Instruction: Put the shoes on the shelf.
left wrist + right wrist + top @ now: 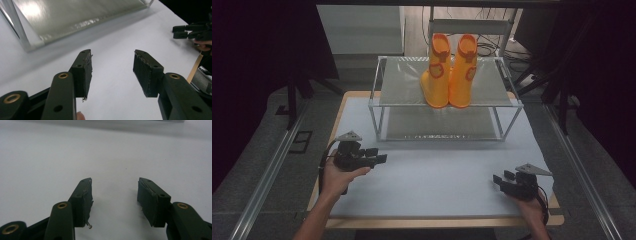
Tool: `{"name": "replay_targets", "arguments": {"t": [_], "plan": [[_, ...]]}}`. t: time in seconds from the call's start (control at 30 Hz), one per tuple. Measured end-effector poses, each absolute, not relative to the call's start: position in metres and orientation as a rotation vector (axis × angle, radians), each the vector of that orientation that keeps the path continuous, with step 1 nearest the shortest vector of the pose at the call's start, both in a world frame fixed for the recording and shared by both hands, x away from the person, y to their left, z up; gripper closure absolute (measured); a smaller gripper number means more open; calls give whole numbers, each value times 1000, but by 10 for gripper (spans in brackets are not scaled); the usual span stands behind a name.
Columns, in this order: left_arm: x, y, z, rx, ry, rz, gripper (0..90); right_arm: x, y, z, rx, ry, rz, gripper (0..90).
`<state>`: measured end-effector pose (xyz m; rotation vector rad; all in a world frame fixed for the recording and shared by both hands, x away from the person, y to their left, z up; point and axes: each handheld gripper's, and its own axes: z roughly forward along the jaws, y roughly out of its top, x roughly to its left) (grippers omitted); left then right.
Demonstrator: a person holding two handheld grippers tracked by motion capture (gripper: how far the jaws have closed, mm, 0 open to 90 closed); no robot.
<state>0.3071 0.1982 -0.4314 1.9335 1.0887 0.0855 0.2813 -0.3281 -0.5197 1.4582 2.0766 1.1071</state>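
A pair of orange rubber boots (448, 70) stands upright on the top shelf of a two-tier metal rack (382, 95) at the back of the table. My left gripper (377, 155) hovers low at the table's left, in front of the rack's left corner, open with nothing between its jaws (112, 70). My right gripper (502, 179) rests near the front right corner, open and empty (113, 195), over bare white surface. From the left gripper view the right gripper (183, 32) is visible far off at the upper right.
A white mat (437, 170) covers the wooden tabletop (332, 222). The rack's lower shelf (75, 15) lies just ahead of the left gripper. Metal rails (267, 175) run along both sides of the table. Dark curtains and cables stand behind.
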Motion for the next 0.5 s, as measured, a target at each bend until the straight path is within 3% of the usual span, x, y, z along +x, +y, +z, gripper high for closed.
{"name": "replay_targets", "arguments": {"t": [0.5], "plan": [[308, 200, -444, 1935, 1109, 60, 488, 281, -327, -515, 1445, 2055, 1111, 447]]}}
